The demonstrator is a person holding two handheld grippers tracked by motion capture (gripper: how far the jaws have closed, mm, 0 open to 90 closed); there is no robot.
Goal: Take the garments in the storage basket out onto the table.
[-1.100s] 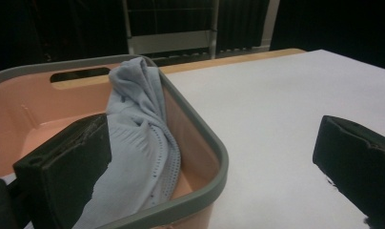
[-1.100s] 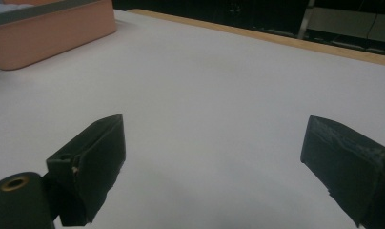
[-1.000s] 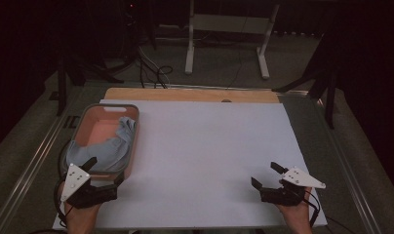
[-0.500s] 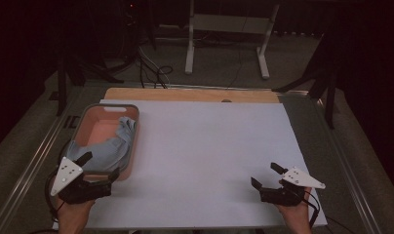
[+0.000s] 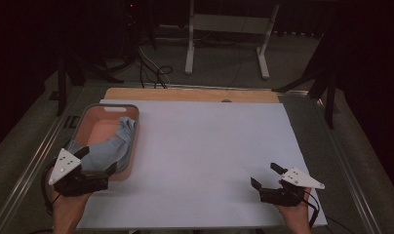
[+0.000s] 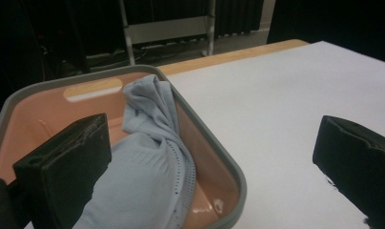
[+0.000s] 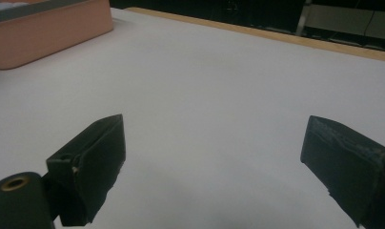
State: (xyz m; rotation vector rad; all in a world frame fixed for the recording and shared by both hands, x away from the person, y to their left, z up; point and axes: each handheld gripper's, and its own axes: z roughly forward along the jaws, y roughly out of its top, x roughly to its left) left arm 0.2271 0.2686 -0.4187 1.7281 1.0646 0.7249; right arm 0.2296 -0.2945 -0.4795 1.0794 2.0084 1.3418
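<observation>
We see the left gripper (image 5: 107, 171) with its jaws spread wide, at the near corner of the grey-rimmed, salmon-pink plastic tub (image 5: 132, 146) at ten o'clock on the white table sheet (image 5: 209, 146). A crumpled pale blue cloth (image 6: 147, 167) lies inside it (one jaw over the cloth). The right gripper (image 5: 267, 176), also released, rests at four o'clock.

left claw (image 5: 105, 171) agape; right claw (image 5: 267, 176) agape
</observation>
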